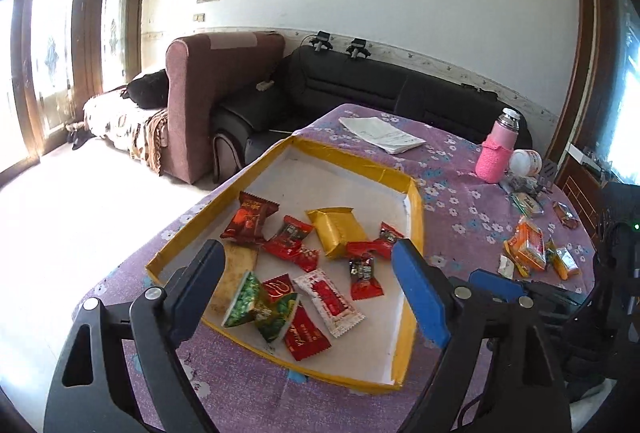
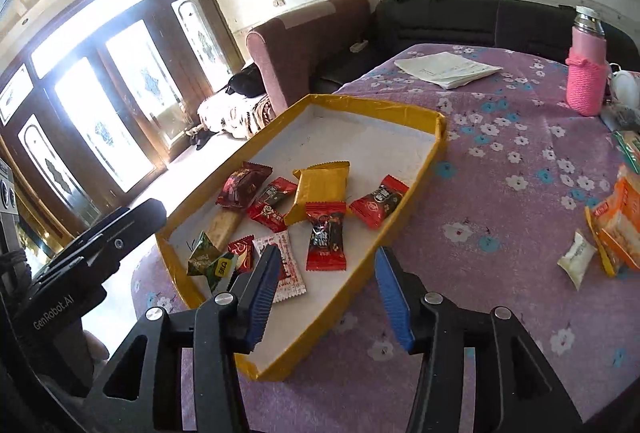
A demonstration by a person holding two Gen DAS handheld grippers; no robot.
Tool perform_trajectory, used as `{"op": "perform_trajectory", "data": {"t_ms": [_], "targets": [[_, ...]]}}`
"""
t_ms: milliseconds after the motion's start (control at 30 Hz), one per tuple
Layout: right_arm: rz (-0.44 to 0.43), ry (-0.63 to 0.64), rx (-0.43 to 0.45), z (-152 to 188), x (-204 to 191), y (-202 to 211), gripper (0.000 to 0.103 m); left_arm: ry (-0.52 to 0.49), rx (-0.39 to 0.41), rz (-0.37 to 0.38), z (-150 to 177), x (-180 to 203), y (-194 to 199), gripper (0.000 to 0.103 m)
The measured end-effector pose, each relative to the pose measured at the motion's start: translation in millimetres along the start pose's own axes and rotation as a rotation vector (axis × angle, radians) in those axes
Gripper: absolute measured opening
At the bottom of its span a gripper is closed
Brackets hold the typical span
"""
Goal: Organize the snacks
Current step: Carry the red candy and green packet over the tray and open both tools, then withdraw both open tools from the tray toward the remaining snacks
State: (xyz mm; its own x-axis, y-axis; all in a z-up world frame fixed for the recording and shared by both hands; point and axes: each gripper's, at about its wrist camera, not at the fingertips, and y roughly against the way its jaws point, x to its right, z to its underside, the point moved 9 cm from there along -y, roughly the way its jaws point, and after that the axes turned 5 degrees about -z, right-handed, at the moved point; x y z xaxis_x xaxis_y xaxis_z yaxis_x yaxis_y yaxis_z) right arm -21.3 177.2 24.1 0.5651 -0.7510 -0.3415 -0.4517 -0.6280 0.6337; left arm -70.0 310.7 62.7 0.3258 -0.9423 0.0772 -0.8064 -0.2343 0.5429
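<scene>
Both tools, left [image 1: 308,297] and right [image 2: 326,297], were released and empty above the tray [image 2: 400,229]; next, approach the loose snacks [image 2: 616,225] on the counter [image 2: 500,233] from above.

My left camera looks forward and down past its fingers, close over the near corner of the yellow tray [image 1: 414,217]. My right camera looks from the tray's [image 2: 438,131] right. Both share the tray, tabletop [image 1: 460,169] and the sofas [image 2: 440,17] behind.
</scene>
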Motion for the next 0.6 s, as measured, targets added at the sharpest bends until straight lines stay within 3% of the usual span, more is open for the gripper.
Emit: {"op": "perform_trajectory", "data": {"t_ms": [333, 600], "targets": [[0.031, -0.091, 0.034, 29.6, 48.4, 37.0, 0.054, -0.115, -0.023, -0.045, 13.7, 46.3, 12.1, 0.086], [0.036, -0.117, 0.061, 38.8, 66.7, 58.4, 0.055, -0.154, -0.058, 0.004, 25.2, 71.0, 18.7, 0.086]]}}
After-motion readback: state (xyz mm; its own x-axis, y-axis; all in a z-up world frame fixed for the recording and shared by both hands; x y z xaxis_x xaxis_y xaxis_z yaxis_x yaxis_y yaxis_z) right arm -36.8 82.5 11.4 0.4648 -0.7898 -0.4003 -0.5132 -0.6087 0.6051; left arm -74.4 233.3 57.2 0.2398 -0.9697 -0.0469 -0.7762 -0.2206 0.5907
